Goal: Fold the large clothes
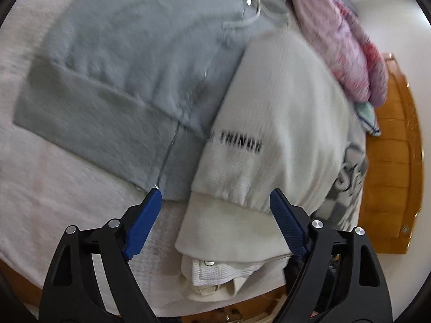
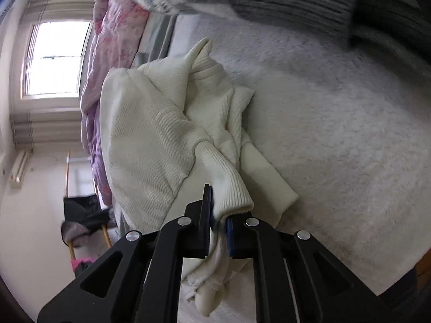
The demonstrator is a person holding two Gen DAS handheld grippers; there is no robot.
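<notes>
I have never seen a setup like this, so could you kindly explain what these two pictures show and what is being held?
There is no robot: a person holds a two-finger gripper in each hand, and each carries a fisheye camera looking along its fingers. The left camera shows the left gripper open, holding nothing, above a grey hoodie laid flat on the bed, with a white top beside it and partly over it. The right camera shows the right gripper shut on the ribbed cuff of a cream sweater lying crumpled on the bed. A pink quilt lies behind.
</notes>
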